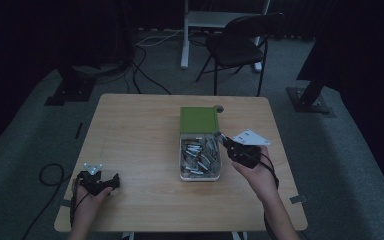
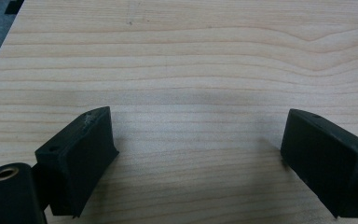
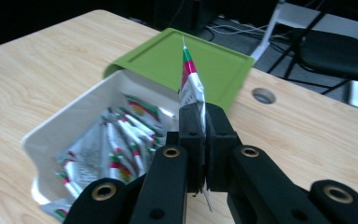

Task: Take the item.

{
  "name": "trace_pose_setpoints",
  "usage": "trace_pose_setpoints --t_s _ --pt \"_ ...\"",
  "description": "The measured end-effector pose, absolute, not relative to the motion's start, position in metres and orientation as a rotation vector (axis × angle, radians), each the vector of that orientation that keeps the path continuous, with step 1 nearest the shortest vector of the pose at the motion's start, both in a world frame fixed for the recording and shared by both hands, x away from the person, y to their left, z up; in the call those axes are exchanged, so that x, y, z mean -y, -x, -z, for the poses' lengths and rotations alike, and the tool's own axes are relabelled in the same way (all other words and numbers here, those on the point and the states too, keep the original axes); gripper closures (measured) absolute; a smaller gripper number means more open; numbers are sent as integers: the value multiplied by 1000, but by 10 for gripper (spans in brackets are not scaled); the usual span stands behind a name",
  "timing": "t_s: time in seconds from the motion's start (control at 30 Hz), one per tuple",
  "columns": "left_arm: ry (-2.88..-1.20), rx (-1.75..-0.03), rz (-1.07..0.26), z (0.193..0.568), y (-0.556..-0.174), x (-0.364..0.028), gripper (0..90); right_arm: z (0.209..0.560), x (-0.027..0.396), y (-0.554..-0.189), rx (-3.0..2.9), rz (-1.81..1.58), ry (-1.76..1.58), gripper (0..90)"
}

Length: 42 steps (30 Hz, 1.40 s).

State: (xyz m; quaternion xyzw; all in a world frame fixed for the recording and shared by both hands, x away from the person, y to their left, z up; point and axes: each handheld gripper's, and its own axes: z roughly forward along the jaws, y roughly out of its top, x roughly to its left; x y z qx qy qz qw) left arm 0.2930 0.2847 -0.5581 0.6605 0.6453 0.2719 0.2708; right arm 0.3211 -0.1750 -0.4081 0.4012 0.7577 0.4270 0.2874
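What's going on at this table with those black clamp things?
A person sits at a wooden table with a two-jaw gripper in each hand. The right gripper is shut on a small foil packet and holds it above a white box full of similar packets, whose green lid lies just behind it. The left gripper rests near the table's front corner, jaws open, with nothing between them.

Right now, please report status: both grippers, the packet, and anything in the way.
Right gripper shut on one packet, lifted above white box of packets. Left gripper open, nothing between jaws, over table. Green lid behind box; path clear.
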Motion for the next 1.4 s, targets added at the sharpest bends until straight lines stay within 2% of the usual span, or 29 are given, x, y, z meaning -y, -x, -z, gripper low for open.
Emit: trace_pose_setpoints --t_s 0.4,1.4 --pt "-1780 -1739 -732 558 -293 -285 103 420 212 -327 -1969 -1072 -1177 873" --pt "-1780 -1739 -732 558 -293 -285 103 505 281 -346 -1916 -739 -1368 872"
